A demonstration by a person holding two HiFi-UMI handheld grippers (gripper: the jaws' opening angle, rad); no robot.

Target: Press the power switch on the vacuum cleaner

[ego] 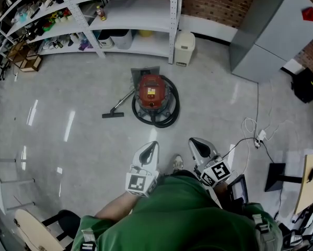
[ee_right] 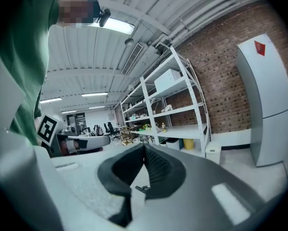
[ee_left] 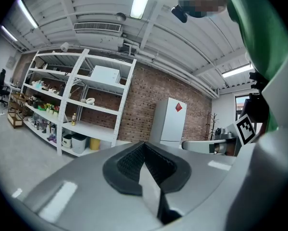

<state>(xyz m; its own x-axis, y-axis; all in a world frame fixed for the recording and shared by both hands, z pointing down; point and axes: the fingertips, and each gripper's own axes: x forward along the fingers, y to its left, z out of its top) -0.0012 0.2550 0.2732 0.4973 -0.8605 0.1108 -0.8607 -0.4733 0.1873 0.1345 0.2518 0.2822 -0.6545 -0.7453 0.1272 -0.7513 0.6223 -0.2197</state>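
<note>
A red canister vacuum cleaner (ego: 152,93) sits on the grey floor ahead of me, ringed by its black hose (ego: 166,119), with the floor nozzle (ego: 113,115) lying to its left. Both grippers are held close to my body, well short of the vacuum. In the head view my left gripper (ego: 153,145) is shut and points up toward it. My right gripper (ego: 194,141) is beside it, also shut. Neither holds anything. The left gripper view (ee_left: 144,146) and the right gripper view (ee_right: 144,148) show the jaws closed together, aimed level at the shelves and brick wall.
White metal shelving (ego: 119,20) with bottles and bins lines the far wall, a small white bin (ego: 184,48) beside it. A grey cabinet (ego: 271,30) stands at the right. A white cable and power strip (ego: 258,137) lie on the floor to my right, near a stand (ego: 281,178).
</note>
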